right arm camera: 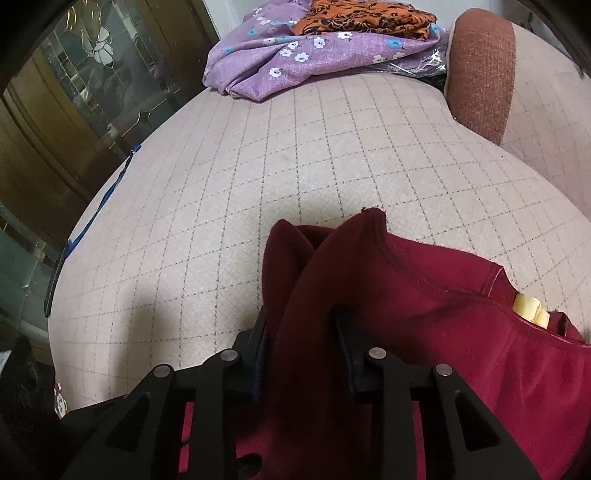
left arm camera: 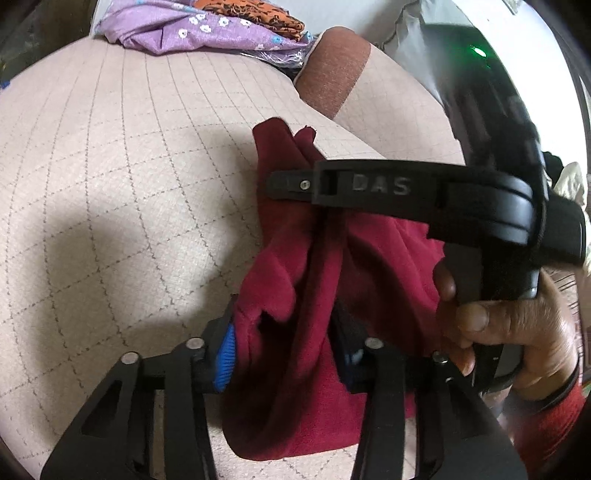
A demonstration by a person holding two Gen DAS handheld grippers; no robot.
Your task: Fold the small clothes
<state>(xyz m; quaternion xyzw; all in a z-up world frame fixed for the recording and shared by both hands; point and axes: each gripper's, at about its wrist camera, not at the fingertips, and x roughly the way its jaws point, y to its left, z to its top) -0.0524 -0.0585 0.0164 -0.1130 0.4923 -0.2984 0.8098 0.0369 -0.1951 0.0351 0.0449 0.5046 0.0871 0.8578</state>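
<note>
A dark red small garment (left arm camera: pixel 373 266) hangs bunched above the beige checked sofa seat (left arm camera: pixel 129 177). My left gripper (left arm camera: pixel 284 350) is shut on a fold of it, with cloth between the blue-padded fingers (left arm camera: pixel 225 354). My right gripper (left arm camera: pixel 295 184) crosses the left wrist view from the right, held in a hand, and pinches the garment's upper part. In the right wrist view the right gripper (right arm camera: pixel 301 354) is shut on the red garment (right arm camera: pixel 424 314), whose edge rises in a peak beyond the fingers. A yellow label (right arm camera: pixel 530 310) shows at a seam.
A pile of purple floral cloth (right arm camera: pixel 295 59) and orange patterned cloth (right arm camera: pixel 365 18) lies at the far end of the seat (right arm camera: pixel 258 166). A rust-brown cushion (right arm camera: pixel 480 70) stands at the back right. A glass-fronted cabinet (right arm camera: pixel 74 92) is to the left, past the seat's edge.
</note>
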